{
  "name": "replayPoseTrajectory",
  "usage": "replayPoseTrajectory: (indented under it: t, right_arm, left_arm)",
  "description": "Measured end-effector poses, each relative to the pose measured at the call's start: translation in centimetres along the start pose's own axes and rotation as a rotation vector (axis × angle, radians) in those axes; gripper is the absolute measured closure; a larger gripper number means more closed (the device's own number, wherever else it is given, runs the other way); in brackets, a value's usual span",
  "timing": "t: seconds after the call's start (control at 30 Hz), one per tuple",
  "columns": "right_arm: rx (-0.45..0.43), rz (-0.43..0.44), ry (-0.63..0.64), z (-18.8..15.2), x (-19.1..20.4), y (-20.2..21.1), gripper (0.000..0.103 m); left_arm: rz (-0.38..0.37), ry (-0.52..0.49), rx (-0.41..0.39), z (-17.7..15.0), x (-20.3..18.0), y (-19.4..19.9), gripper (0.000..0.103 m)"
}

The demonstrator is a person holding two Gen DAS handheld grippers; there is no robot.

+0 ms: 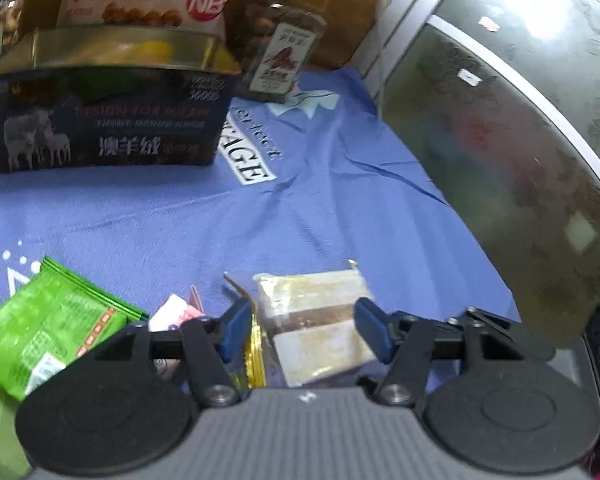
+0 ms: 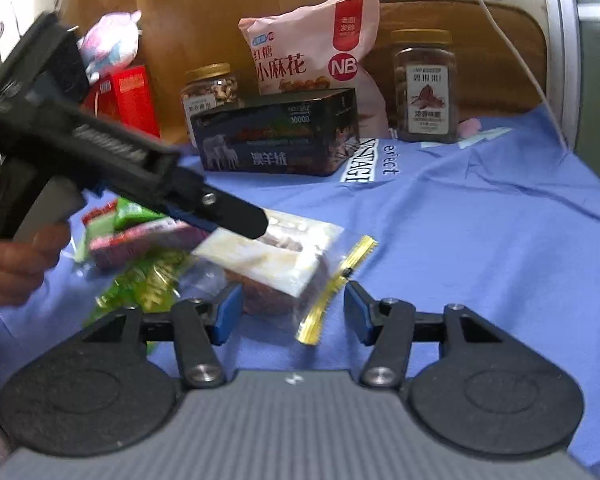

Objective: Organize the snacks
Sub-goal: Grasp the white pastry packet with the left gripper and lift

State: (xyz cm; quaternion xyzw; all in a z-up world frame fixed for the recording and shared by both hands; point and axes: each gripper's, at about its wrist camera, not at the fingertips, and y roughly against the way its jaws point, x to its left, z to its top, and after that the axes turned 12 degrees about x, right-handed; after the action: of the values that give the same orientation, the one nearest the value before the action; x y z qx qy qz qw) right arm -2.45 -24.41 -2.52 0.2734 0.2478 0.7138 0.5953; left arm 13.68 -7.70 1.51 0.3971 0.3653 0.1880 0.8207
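Your left tool (image 1: 304,330) stands part open over the clear-wrapped cake (image 1: 320,320), its blue fingers (image 1: 234,330) either side of the packet; from its own camera you cannot tell whether the pads press on it. In the right wrist view that tool (image 2: 256,224) reaches in from the left, its tip over the same cake (image 2: 276,264), with your left hand (image 2: 16,264) on the grip. Your right tool (image 2: 294,314) is also part open and has hold of nothing: the gold sealed edge of the wrapper (image 2: 340,284) lies between its fingers, apart from both pads. The cake sits on the blue cloth (image 2: 480,240) covering the worktop, near the front. Just beside it on the left lie a green packet (image 1: 48,324) and a pink packet (image 2: 140,240). Well apart, at the back, stands a dark tin box (image 2: 280,136), lid off. Behind it stand a pink snack bag (image 2: 320,48) and two gold-lidded jars, one (image 2: 212,88) left of the bag, one (image 2: 426,88) right.
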Motion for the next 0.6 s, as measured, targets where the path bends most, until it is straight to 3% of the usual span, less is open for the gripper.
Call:
replayPoseTrajectory:
  t: [0.37,0.6]
  right_arm:
    - [0.028,-0.006,0.133,0.3,1.6,-1.4,0.04]
    - [-0.033,-0.038,0.172,1.9,2.7,-1.0,0.047]
  left_arm:
    - [0.02,-0.077,0.017,-1.7,-1.4,-0.4,0.043]
    - [0.059,-0.102,-0.067,-0.7,-2.6,1.8,0.044]
